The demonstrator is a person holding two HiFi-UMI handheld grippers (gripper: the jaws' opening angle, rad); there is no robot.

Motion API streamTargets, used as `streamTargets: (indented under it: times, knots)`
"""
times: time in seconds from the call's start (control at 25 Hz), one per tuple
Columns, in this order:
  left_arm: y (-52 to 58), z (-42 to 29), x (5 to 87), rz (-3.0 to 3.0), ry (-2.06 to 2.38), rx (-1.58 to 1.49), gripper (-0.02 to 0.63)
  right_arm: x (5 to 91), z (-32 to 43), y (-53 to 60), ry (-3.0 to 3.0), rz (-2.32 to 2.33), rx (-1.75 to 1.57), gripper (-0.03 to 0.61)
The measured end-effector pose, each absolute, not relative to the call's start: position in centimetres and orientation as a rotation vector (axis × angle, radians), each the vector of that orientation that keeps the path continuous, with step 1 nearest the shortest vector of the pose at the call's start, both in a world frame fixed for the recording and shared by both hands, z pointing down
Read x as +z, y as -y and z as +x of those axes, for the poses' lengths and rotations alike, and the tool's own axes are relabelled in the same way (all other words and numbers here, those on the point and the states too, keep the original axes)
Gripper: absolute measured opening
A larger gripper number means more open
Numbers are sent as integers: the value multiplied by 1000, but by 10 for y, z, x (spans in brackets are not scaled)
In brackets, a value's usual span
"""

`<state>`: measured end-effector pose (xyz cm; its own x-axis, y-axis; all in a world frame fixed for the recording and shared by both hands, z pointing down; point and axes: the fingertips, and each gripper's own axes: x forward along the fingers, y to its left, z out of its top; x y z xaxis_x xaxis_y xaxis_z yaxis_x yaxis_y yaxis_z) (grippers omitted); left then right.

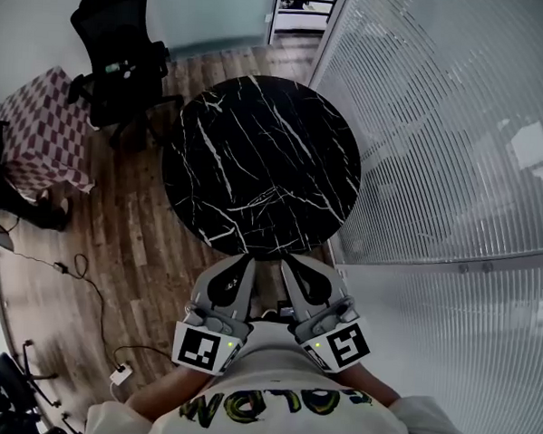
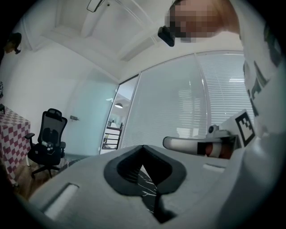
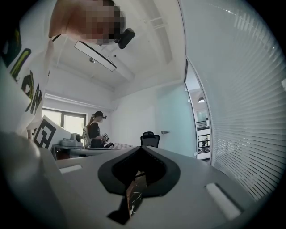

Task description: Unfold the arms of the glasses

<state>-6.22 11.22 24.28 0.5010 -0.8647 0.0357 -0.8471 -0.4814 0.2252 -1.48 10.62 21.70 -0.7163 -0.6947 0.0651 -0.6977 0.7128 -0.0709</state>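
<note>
Near your chest you hold the left gripper (image 1: 248,258) and the right gripper (image 1: 288,260) side by side, each with its fingers pressed together on nothing. Farther out, the glasses (image 1: 265,199) lie on the round black table (image 1: 212,136), well apart from both grippers.

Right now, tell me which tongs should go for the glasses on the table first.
Left, narrowly. Both left tongs and right tongs are shut, level at the near edge of the table; the faint glasses lie slightly nearer the left's line.
</note>
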Motion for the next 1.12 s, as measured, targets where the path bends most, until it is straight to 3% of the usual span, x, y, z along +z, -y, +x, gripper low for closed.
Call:
streamTargets:
  times: [0.52,1.12]
  knots:
    - [-63,-99,250,2561,1384,-100,3,221,-55,-58,2831,1224,104,3]
    - [-34,-95,256,2570,1332,-75,3,229,-55,-27,2802,1242,119,3]
